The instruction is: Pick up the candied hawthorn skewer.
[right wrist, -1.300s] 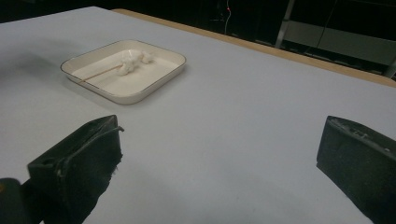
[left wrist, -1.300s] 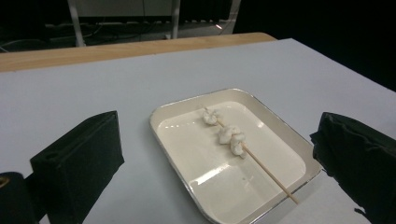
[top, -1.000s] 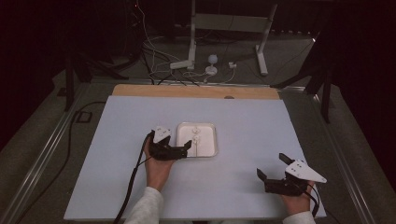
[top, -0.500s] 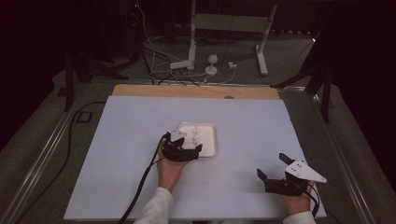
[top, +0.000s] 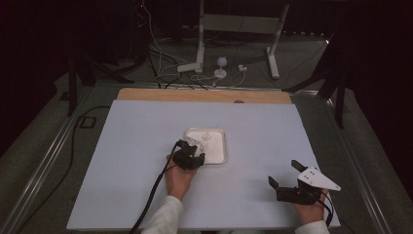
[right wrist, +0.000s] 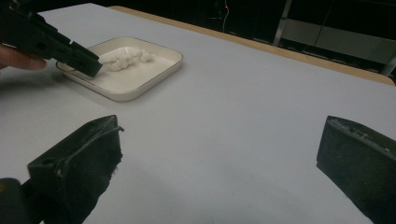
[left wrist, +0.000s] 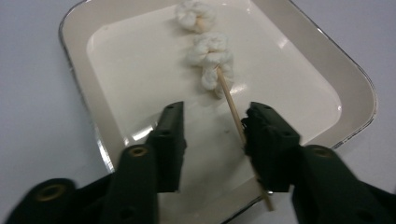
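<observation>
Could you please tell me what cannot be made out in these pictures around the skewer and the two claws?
- Skewer: in the left gripper view its near end runs behind one black jaw, so whether the left claw pinches it is unclear.
- High view: the left claw covers the near rim of the tray; the skewer is too small.
- Right claw: jaws cut off by the bottom edge in its own view.

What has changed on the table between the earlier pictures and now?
The left gripper moved from beside the tray to over its near edge; its jaws have just been closing around the skewer, one side touching it. The right gripper, open, and the tray stayed put.
</observation>
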The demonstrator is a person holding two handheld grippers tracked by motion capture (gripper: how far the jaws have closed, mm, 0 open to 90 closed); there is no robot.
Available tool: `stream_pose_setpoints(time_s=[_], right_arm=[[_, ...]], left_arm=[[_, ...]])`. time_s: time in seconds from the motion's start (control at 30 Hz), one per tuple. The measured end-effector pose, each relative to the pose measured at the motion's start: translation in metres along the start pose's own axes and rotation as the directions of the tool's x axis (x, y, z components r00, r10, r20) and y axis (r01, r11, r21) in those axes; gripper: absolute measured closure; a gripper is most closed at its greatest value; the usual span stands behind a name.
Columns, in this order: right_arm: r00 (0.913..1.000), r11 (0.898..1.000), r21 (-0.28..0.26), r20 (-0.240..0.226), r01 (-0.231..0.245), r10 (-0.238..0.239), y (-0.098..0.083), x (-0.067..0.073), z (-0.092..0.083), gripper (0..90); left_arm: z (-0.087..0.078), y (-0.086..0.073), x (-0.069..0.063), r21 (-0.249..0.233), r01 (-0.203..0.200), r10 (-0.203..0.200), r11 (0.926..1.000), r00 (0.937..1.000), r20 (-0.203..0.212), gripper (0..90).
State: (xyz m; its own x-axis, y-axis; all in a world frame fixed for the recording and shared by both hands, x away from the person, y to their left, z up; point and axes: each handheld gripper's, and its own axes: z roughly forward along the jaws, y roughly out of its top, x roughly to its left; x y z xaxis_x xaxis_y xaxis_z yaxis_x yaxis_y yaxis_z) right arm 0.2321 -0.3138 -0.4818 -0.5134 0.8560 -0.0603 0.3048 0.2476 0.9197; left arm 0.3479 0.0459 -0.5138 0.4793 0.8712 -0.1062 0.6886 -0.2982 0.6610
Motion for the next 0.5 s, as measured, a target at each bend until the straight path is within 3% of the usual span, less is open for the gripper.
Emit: stream_pose_setpoints(time_s=[0.17, 0.5], right_arm=[[1.0, 1.0, 0.0, -0.001, 0.004, -0.004, 0.0, 0.0, 0.0, 0.0], [1.0, 1.0, 0.0, -0.004, -0.004, 0.004, 0.0, -0.001, 0.0, 0.0]], left_arm=[[-0.003, -0.001, 0.008, 0.025, 0.035, -0.036, 0.9991, 0.9985, 0.04, 86.5], [-0.014, -0.007, 0.017, -0.023, 0.061, -0.059, 0.9979, 0.994, 0.092, 89.2]])
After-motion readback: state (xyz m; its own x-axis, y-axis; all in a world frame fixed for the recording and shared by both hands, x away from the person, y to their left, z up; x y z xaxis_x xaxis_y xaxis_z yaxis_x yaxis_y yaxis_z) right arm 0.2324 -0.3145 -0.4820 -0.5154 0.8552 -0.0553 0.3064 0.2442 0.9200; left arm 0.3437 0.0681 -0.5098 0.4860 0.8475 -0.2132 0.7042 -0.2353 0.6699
